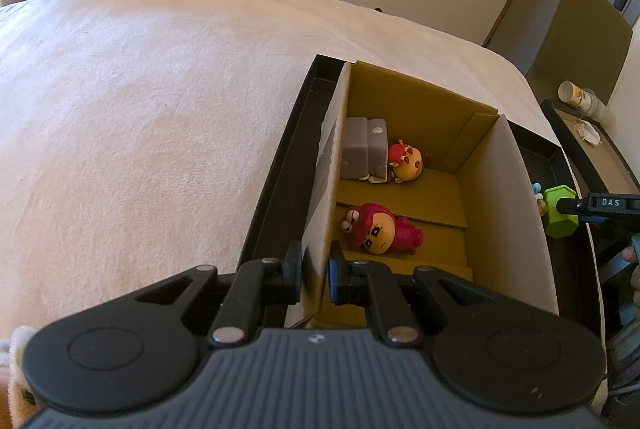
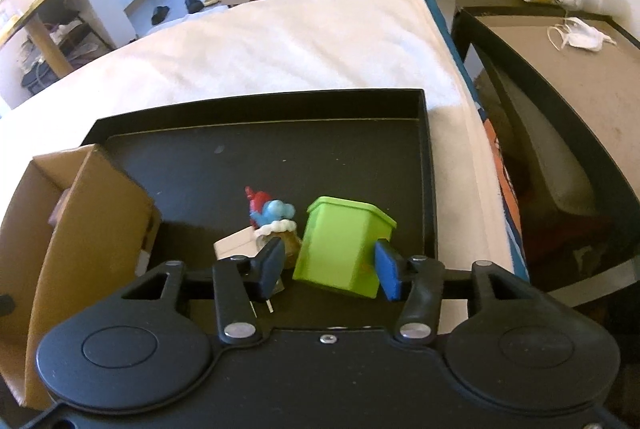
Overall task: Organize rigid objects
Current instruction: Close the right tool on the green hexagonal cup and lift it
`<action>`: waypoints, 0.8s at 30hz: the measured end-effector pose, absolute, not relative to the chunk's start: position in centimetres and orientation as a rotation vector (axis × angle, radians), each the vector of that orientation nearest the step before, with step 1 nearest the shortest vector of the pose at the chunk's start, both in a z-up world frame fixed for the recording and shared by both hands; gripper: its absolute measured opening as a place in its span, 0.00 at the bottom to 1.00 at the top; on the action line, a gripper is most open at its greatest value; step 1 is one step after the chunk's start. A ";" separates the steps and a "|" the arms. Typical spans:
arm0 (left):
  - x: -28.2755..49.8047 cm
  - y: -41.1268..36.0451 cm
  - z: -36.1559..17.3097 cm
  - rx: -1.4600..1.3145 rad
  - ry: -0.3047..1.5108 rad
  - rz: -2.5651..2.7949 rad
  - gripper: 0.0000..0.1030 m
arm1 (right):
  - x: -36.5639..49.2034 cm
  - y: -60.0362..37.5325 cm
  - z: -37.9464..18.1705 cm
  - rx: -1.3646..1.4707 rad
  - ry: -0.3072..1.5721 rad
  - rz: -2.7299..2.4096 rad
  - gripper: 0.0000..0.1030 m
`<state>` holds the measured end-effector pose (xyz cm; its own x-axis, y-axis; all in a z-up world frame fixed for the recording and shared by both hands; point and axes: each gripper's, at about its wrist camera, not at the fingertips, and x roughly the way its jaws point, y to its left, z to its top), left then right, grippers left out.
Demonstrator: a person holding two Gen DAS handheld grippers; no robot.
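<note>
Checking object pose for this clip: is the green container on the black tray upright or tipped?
Tipped. The green container leans on the black tray, base edge lifted, between the right gripper fingers.

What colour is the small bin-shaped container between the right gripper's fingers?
Lime green bin-shaped container; clearest in the right wrist view.

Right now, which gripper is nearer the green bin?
Right. The right gripper has its fingers on either side of the green bin on the black tray. The left gripper is clamped on the cardboard box wall, across the box from the bin.
</note>
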<state>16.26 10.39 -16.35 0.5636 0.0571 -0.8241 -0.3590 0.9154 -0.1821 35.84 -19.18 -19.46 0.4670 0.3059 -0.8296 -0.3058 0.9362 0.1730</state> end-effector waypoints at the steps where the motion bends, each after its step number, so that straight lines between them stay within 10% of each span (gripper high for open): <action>1: 16.3 10.4 -16.4 -0.350 0.945 0.251 0.11 | 36.0 -19.2 -19.6 0.002 1.020 0.369 0.49; 24: 16.3 10.4 -16.4 -0.346 0.945 0.251 0.11 | 35.6 -20.2 -19.2 0.074 1.048 0.374 0.46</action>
